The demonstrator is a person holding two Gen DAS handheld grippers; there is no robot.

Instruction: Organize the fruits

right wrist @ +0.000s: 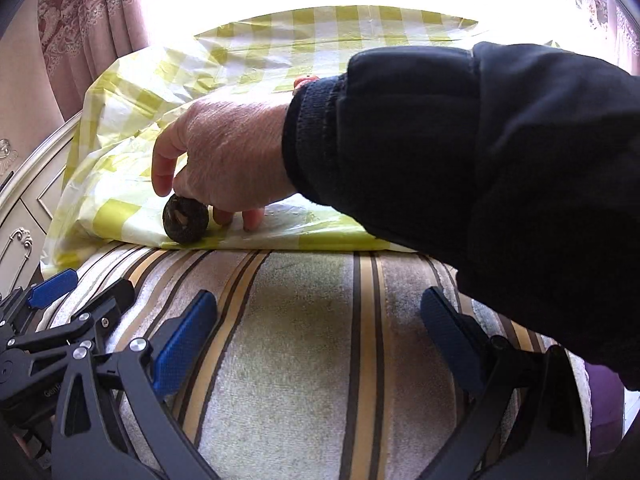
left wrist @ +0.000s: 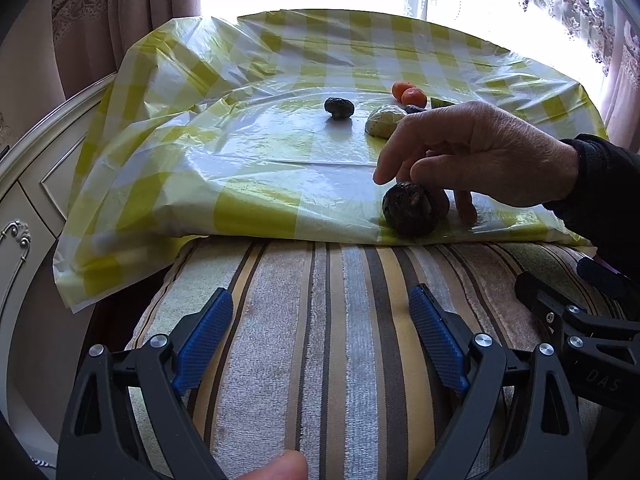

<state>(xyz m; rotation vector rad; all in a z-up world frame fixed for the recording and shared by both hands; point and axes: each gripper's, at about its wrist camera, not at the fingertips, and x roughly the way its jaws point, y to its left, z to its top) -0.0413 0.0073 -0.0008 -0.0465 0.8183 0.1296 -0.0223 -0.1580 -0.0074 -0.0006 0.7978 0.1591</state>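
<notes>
A person's bare hand (left wrist: 476,152) in a dark sleeve (right wrist: 480,168) rests its fingertips on a dark round fruit (left wrist: 410,210) at the near edge of the yellow-checked plastic cloth (left wrist: 248,152); the right wrist view shows the same dark fruit (right wrist: 186,220). Farther back lie a second dark fruit (left wrist: 339,108), a pale green fruit (left wrist: 386,120) and two oranges (left wrist: 408,94). My left gripper (left wrist: 320,324) is open and empty over a striped cushion (left wrist: 320,360). My right gripper (right wrist: 320,320) is also open and empty over the cushion, short of the cloth.
A cream cabinet (left wrist: 24,216) with a metal handle stands at the left. Curtains (left wrist: 120,12) and a bright window are behind the table. A green piece (left wrist: 442,102) lies by the oranges. The sleeve crosses the right wrist view and hides most of the cloth.
</notes>
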